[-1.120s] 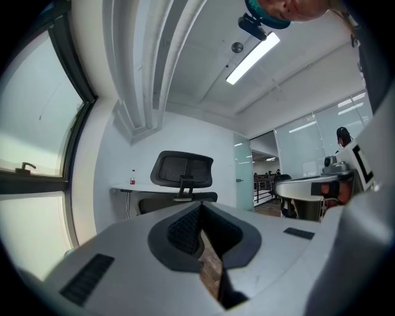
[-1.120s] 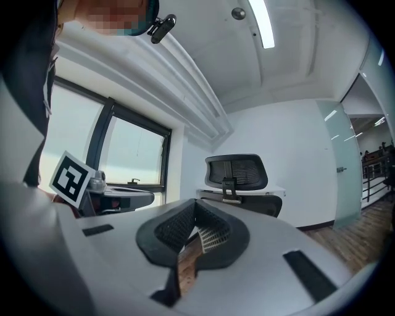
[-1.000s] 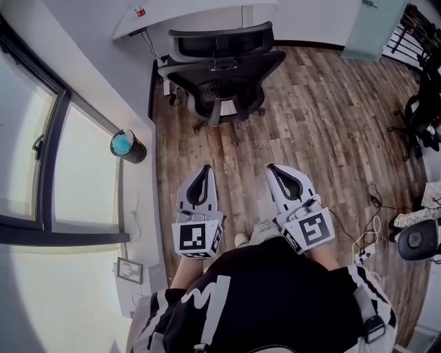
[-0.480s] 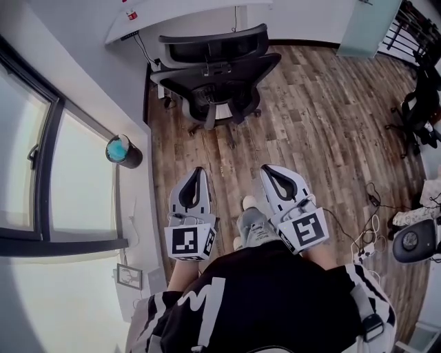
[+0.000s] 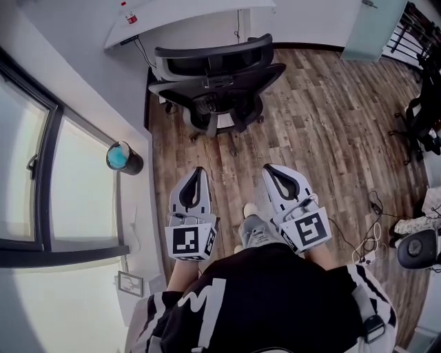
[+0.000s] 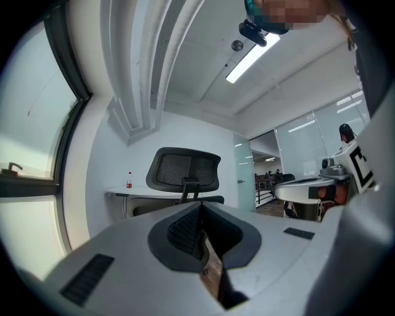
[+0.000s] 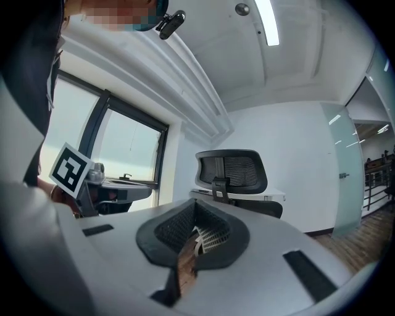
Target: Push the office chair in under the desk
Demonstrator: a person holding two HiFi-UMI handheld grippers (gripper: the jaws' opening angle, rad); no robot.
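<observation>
The black mesh-backed office chair [image 5: 213, 69] stands at twelve o'clock, well apart from my closed, empty left tongs [image 5: 198, 172] and right tongs [image 5: 271, 169]; the left sits nearer.

At 12 o'clock the office chair [image 5: 213, 86] stands on the floor [image 5: 324, 131] just before the desk [image 5: 179, 17]. My left tongs [image 5: 198, 172] and right tongs [image 5: 271, 169] lie side by side at 6 o'clock, well apart from it. At 9 o'clock a round container [image 5: 124, 157] sits beside the window [image 5: 41, 179].
</observation>
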